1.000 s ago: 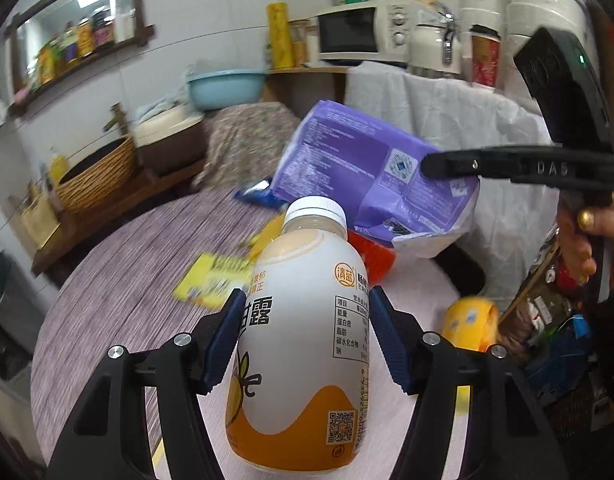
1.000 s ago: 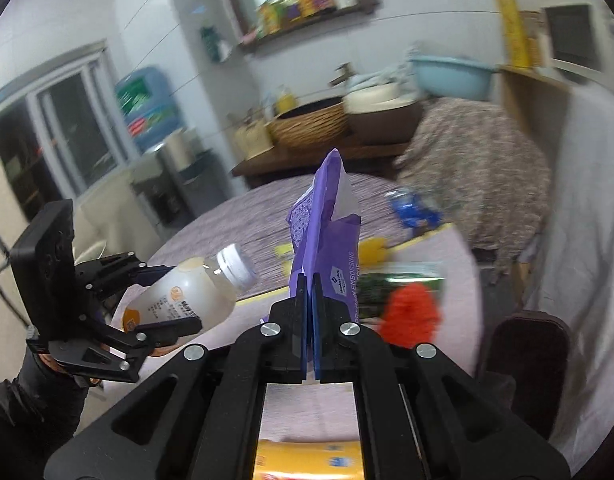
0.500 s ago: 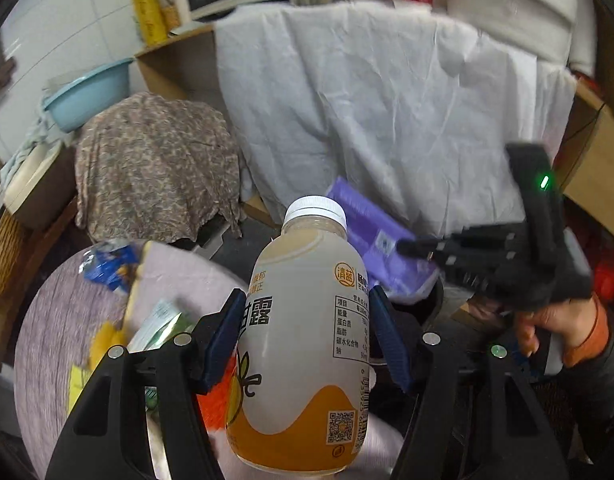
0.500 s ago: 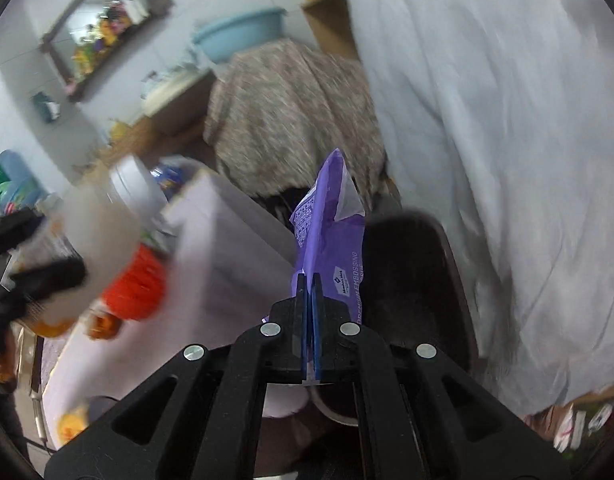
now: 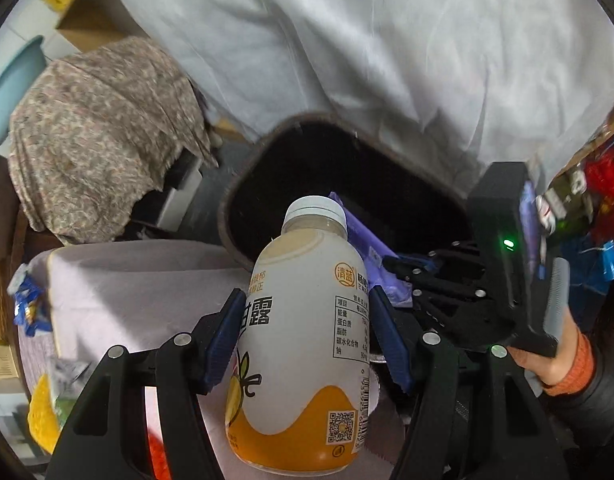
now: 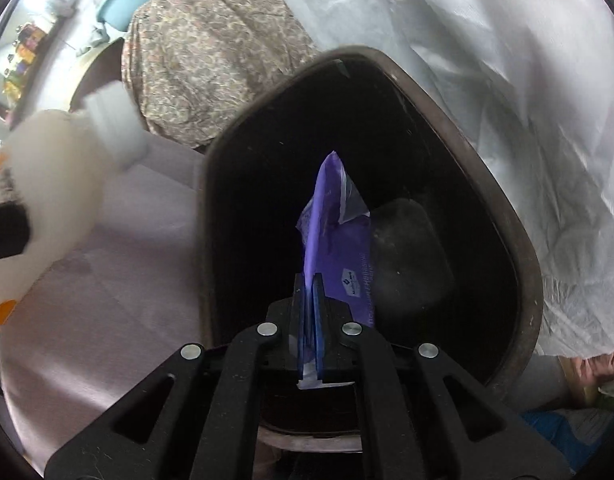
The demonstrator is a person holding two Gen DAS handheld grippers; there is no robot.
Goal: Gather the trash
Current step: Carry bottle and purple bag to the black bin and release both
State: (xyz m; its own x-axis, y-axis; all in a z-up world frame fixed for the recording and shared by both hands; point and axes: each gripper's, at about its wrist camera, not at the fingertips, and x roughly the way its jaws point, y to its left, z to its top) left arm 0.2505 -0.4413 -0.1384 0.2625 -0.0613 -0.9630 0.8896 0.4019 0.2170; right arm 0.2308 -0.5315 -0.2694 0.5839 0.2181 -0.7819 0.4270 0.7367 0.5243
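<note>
My left gripper (image 5: 305, 304) is shut on a white and orange drink bottle (image 5: 303, 364), held upright over the table's edge just short of the dark trash bin (image 5: 243, 184). In the right wrist view that bottle (image 6: 59, 168) shows blurred at the left. My right gripper (image 6: 310, 280) points down into the bin (image 6: 507, 216) with a purple bag (image 6: 331, 232) pinched between its blue pads. Its jaws are just starting to open, and the bag still stands between them. In the left wrist view the right gripper (image 5: 391, 266) and the bag (image 5: 363, 236) hang over the bin's mouth.
The table (image 5: 139, 280) wears a purple-grey cloth and meets the bin's near rim. Wrappers (image 5: 27, 304) and yellow trash (image 5: 43, 408) lie on its left part. A white sheet (image 5: 387, 60) hangs behind the bin, a patterned cloth (image 5: 99, 128) to its left. A hand (image 5: 555, 360) holds the right gripper.
Both grippers have swung from above the table down to the trash bin. The purple bag now hangs inside the bin's mouth, and the bottle has come to the bin's near rim.
</note>
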